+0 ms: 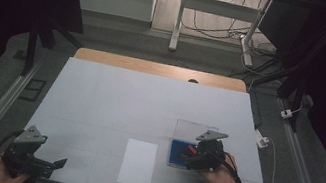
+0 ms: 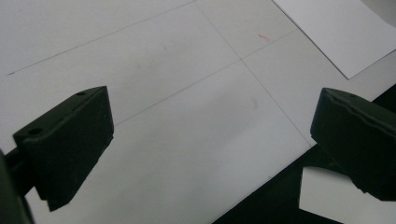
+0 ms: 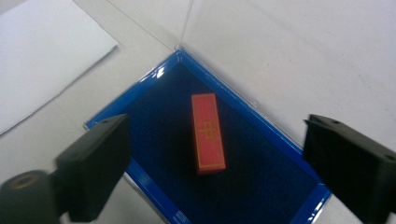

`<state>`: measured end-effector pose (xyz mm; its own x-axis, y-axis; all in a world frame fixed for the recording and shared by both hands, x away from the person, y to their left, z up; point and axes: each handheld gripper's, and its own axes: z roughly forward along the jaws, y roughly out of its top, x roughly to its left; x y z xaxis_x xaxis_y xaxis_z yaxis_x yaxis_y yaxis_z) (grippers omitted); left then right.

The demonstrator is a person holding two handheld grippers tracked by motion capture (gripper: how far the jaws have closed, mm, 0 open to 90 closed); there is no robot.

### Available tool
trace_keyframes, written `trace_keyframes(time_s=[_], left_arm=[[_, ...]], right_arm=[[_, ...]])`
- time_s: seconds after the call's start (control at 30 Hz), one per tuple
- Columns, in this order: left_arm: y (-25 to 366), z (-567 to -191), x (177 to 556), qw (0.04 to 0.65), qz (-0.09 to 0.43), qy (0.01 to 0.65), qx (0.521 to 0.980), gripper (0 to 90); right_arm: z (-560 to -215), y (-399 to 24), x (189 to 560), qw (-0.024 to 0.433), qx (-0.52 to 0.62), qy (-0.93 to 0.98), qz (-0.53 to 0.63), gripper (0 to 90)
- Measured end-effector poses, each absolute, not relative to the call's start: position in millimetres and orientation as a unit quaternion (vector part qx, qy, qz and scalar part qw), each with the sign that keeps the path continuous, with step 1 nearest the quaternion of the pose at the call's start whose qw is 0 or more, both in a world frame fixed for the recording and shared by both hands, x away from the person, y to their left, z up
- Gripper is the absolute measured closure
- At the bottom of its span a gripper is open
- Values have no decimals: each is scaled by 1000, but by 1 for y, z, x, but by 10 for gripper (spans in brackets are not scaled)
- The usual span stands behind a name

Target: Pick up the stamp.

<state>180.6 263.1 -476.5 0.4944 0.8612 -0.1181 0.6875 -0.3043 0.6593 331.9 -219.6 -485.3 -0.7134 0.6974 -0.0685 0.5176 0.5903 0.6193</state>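
High view overlooks table (image 1: pixel 99 95); gripper views close, share paper (image 2: pixel 341 32).

A red box (image 3: pixel 208 133) with thin yellow lines around its top face and a small yellow square emblem at the centre lies in a blue tray (image 3: pixel 261 119) with a dark navy lining. The sheet of paper (image 1: pixel 138 163) is white; the counter (image 1: pixel 149 99) looks pale grey-white, crossed by faint lines.

Right gripper (image 1: pixel 191 153) over blue tray (image 1: pixel 176 156)
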Motion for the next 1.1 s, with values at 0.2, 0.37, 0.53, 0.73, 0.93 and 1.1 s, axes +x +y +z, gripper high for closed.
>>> trace_keyframes(time_s=[0.2, 0.37, 0.53, 0.73, 0.93, 1.1], left_arm=[[262, -476, 180, 332, 131, 482, 800, 0], [262, -476, 180, 331, 132, 481, 801, 0], [261, -477, 180, 331, 131, 479, 802, 0], [261, -477, 180, 329, 132, 476, 805, 0], [261, -477, 180, 329, 132, 476, 805, 0], [261, -477, 180, 330, 131, 478, 804, 0]], right_arm=[[-483, -221, 334, 148, 342, 881, 293, 315], [-481, -222, 335, 135, 335, 885, 293, 491], [-480, -222, 337, 132, 329, 889, 292, 599], [-479, -222, 336, 128, 318, 894, 288, 780], [-479, -221, 336, 128, 319, 894, 287, 793], [-476, -222, 335, 122, 320, 892, 295, 795]])
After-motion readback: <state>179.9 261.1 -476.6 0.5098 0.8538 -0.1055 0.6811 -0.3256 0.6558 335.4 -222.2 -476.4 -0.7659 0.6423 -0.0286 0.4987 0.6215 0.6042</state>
